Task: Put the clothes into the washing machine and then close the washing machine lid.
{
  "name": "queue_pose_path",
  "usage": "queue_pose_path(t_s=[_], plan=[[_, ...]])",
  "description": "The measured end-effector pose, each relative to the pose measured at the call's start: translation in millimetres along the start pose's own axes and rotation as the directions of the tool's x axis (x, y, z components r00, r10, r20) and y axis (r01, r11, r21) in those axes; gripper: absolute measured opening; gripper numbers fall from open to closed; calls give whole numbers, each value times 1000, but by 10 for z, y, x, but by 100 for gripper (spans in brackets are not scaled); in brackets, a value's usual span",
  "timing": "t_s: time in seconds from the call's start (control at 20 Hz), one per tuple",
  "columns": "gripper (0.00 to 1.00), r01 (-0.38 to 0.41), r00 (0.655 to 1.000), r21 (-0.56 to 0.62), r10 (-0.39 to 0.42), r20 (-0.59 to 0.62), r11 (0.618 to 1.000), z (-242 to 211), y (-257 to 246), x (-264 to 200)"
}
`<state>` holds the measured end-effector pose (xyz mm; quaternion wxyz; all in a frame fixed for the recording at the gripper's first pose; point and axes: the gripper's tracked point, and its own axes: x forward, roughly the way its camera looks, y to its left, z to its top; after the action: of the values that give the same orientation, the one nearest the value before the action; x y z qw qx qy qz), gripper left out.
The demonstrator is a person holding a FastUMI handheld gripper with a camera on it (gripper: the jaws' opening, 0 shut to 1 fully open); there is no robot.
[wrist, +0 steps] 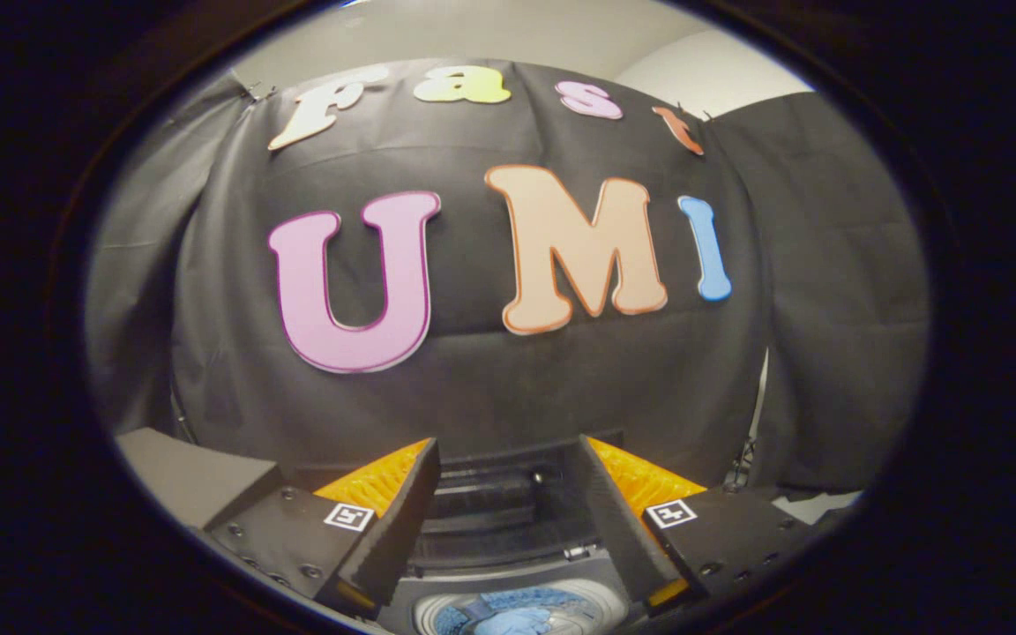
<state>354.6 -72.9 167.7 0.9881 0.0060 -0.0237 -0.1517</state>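
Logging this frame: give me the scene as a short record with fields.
gripper: open, nothing between the fingers
washer: dark machine just ahead of and below the fingers
lid: raised, standing behind the tub opening
tub: round opening low between the fingers
clothes: blue fabric lying inside the tub
wall: black cloth behind the washer
task state: clothes in, lid not yet closed

Blue clothes (517,617) lie in the washer's (508,547) pale grey drum at six o'clock, ringed by a dark grey body. Black cloth wall (490,388) at twelve. A grey box (190,476) at eight.
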Motion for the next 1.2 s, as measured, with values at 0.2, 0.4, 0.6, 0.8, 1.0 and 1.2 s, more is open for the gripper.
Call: queue_pose_path(t_s=[0.2,0.4,0.6,0.8,1.0,1.2], plan=[[96,-36,997,-63,40,62,997,500,238,153],[96,-69,992,-83,77,102,994,743,514,411],[96,-47,996,-57,52,79,997,510,597,755],[96,-51,999,-19,51,11,999,220,681,1099],[96,-35,999,-149,32,-23,988,-44,652,1293],[96,-117,989,-167,99,-112,979,-432,787,1370]])
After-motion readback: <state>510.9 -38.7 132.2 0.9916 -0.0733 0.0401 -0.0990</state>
